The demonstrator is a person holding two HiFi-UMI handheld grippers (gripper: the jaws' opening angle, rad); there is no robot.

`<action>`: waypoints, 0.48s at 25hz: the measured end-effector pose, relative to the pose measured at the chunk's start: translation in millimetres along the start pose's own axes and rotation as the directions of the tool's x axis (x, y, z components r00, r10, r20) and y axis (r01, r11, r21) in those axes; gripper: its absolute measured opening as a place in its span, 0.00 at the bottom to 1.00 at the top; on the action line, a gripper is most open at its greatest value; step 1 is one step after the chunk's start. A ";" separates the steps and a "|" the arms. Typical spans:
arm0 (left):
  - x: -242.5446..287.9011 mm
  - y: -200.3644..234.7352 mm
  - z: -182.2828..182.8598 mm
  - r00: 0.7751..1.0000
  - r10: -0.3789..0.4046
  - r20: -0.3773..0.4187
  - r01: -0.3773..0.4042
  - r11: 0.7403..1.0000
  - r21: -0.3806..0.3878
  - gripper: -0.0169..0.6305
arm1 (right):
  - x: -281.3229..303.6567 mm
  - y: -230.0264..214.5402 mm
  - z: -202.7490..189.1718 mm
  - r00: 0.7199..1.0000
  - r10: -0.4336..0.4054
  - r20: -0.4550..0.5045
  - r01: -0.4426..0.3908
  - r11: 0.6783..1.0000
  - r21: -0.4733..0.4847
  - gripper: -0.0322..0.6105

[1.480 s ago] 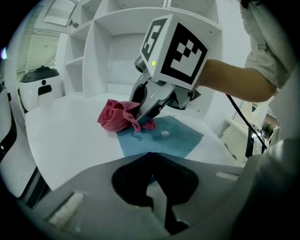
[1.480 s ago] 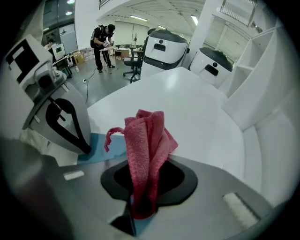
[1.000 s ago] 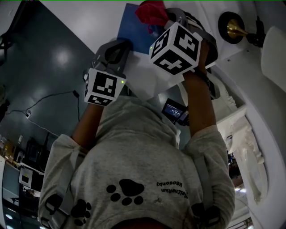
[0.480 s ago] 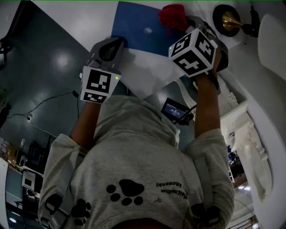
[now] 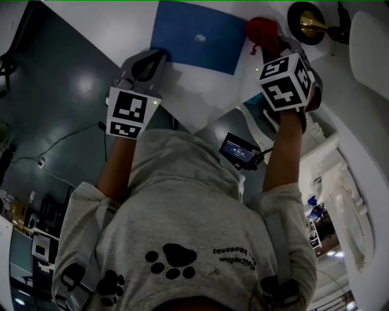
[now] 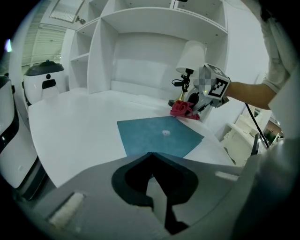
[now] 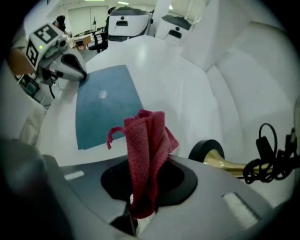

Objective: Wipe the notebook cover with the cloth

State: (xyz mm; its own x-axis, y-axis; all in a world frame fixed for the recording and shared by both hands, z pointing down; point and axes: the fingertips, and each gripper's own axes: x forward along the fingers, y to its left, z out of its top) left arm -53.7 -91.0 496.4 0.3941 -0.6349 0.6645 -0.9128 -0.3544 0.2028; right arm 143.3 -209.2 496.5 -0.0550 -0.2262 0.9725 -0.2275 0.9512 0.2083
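Now | notebook (image 5: 194, 36) flat on table (image 5: 109, 24), long axis crosswise, slightly skewed | left gripper (image 5: 157, 58) jaws together, at its near-left corner | right gripper (image 7: 140, 206) clamps red cloth (image 7: 146, 154) just off its right edge

Notebook: blue notebook (image 5: 197, 36), closed, flat on the white tabletop (image 5: 109, 18).
Left gripper: left gripper (image 5: 157, 58), tip at the notebook's near left corner.
Right gripper: right gripper (image 5: 271, 44), just off the notebook's right edge.
Cloth: red cloth (image 5: 261, 30), bunched at the right gripper's fingers, beside the notebook.
Lamp: brass lamp base (image 5: 307, 24), near the cloth, to its right.
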 end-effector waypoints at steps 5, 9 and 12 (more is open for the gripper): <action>-0.7 -0.3 -2.2 1.000 -0.013 -0.007 0.012 1.000 -0.010 0.02 | -36.0 -1.9 35.6 0.987 -0.040 0.157 0.031 0.998 0.056 0.17; -1.8 0.2 -3.1 1.000 -0.019 -0.010 0.019 1.000 -0.013 0.02 | -51.4 15.9 79.8 0.967 -0.026 0.255 0.027 1.000 -0.002 0.17; -1.3 -0.9 -3.2 1.000 -0.017 -0.012 0.017 1.000 -0.010 0.02 | -52.9 33.7 109.8 0.954 0.001 0.299 0.017 0.998 -0.059 0.17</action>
State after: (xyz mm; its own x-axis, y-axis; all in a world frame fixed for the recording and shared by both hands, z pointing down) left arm -53.7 -87.7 497.7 0.4082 -0.6202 0.6699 -0.9071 -0.3584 0.2210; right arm 31.7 -188.2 440.7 -0.3438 -0.2777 0.8970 -0.1708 0.9578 0.2311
